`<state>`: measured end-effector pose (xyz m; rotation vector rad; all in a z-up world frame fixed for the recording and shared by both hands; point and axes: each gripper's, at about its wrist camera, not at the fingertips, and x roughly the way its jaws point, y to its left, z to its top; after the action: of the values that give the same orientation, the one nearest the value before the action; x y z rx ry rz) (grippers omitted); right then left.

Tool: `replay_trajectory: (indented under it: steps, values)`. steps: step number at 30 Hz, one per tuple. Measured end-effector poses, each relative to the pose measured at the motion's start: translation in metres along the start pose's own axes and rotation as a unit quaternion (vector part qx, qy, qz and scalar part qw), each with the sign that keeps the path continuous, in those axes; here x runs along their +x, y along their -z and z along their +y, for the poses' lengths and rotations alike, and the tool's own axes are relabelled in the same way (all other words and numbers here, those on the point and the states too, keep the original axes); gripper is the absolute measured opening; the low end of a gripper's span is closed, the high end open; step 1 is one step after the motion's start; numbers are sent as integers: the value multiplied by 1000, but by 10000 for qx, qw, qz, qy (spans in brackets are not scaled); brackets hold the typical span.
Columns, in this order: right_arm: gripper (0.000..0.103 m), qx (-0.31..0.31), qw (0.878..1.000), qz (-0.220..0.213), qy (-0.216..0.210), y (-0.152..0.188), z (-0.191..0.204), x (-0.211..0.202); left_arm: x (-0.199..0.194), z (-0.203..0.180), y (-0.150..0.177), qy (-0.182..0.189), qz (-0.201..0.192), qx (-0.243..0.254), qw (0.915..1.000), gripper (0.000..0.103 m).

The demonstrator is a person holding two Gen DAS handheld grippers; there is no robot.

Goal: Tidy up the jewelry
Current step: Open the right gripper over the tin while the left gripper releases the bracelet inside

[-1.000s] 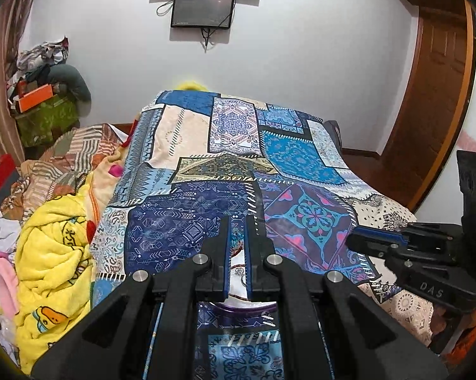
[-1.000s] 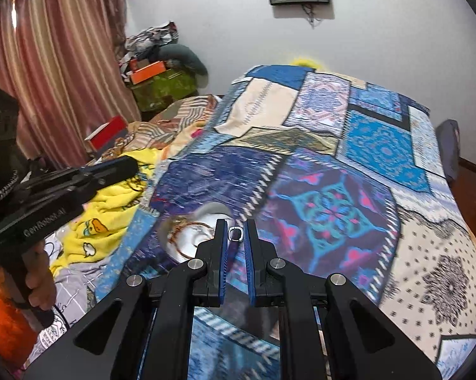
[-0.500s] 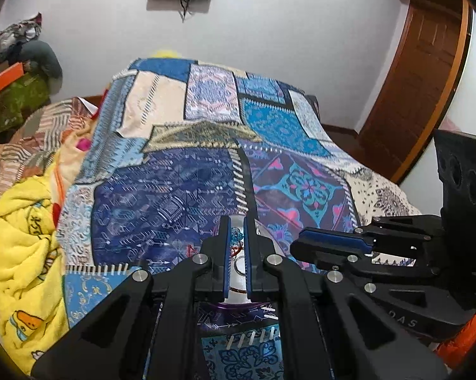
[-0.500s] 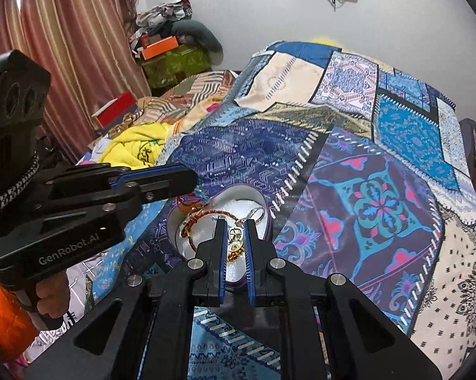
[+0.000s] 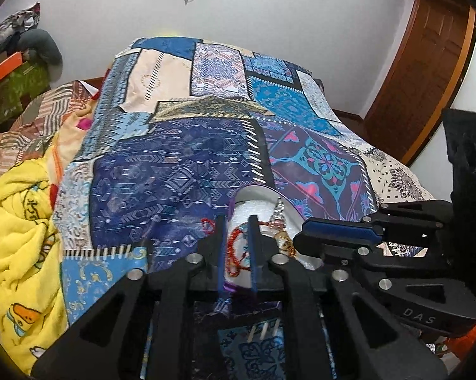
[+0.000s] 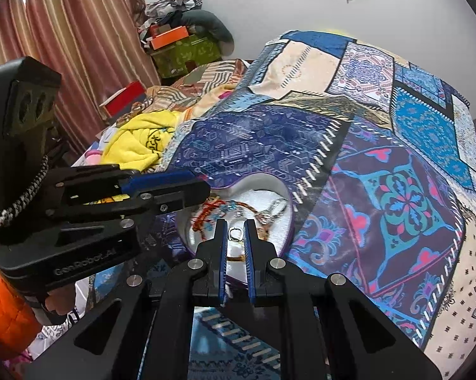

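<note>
A white heart-shaped jewelry box with a purple rim (image 6: 263,181) lies open on the patchwork bedspread; it also shows in the left wrist view (image 5: 257,191). Inside lie a red thread bracelet (image 6: 206,212), a silver chain piece (image 6: 276,205) and a small metal ring (image 6: 235,233). My left gripper (image 5: 236,224) hovers over the box's near left part with its fingers slightly apart around the red bracelet (image 5: 234,247). My right gripper (image 6: 235,226) is over the box's near edge, fingers slightly apart on either side of the small ring. Neither grips anything.
The patchwork bedspread (image 6: 380,158) covers the bed. A yellow blanket (image 5: 19,221) is heaped at the left. Curtains (image 6: 63,31) and a pile of boxes and clothes (image 6: 181,41) stand at the far left. A wooden door (image 5: 428,63) is at the right.
Both grippers have moved down and closer to the open box, and their fingers have opened a little. The box contents now sit right at the fingertips.
</note>
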<state>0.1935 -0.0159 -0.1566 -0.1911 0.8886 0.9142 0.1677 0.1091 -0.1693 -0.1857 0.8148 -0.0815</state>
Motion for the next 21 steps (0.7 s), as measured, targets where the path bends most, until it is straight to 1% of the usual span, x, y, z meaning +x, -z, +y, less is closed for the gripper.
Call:
replay_trajectory:
  steps: [1,2,6,8,11,13,17,21]
  values:
    - [9,-18,10000,12,-13,-1,2,2,-4,2,0,-56,-50,-13,10000,22]
    - [9,-30,10000,23,-27,-1,3,4,-7,4,0,-104,-90,-20,9999,26]
    - [9,-110,9999,112,-66,-2,9,13,-21,11,1,-396,-237,8,9989,27]
    - [9,-186,9996,182,-88,-2,12,17,-26,15,3,-499,-280,6,9984,30]
    - [9,-261,9994,219,-8,-1,14,20,-30,18,4,-542,-300,-16,9981,33]
    - [9,-287,9992,263,7,-1,15,20,-30,19,5,-577,-290,-25,9979,33]
    - [18,-284,9992,252,117,-3,13,16,-30,18,7,-574,-275,-16,9980,33]
    - [19,-186,9996,127,157,-6,8,5,-31,14,7,-578,-289,-13,9979,33]
